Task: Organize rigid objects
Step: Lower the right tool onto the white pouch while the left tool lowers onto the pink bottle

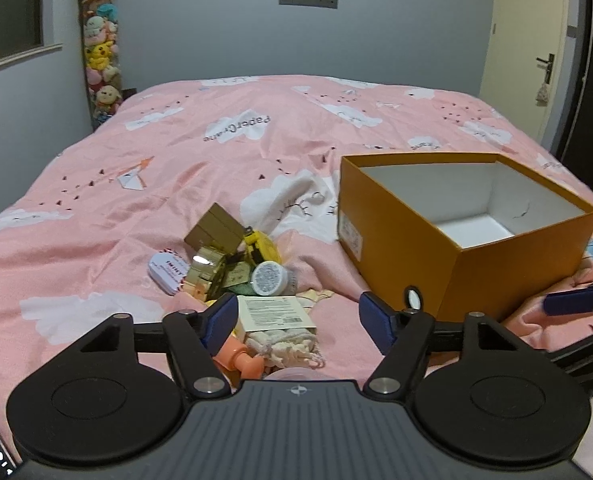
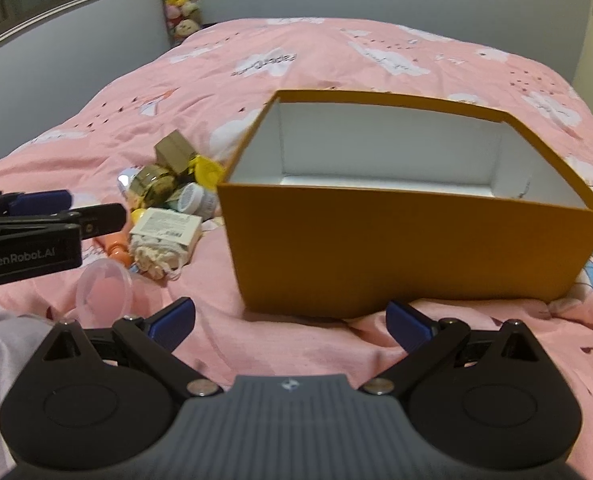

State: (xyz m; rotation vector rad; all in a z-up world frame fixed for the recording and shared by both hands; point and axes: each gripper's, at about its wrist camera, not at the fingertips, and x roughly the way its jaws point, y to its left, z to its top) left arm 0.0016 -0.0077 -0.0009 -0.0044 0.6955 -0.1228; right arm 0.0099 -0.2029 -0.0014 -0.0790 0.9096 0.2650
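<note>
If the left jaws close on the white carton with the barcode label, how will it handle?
The white carton is flat-sided, so it probably grips squarely and won't roll. It looks like thin card: likely light, perhaps crushable. It rests on a knitted pouch, so it may shift.

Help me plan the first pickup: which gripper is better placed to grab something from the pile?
Left. The left gripper is open directly over the white labelled box in the pile, while the right gripper faces the orange box, holding nothing.

Each black tool (image 1: 296, 322) has blue pads (image 1: 221, 316), silver screws and a ribbed grey body.
</note>
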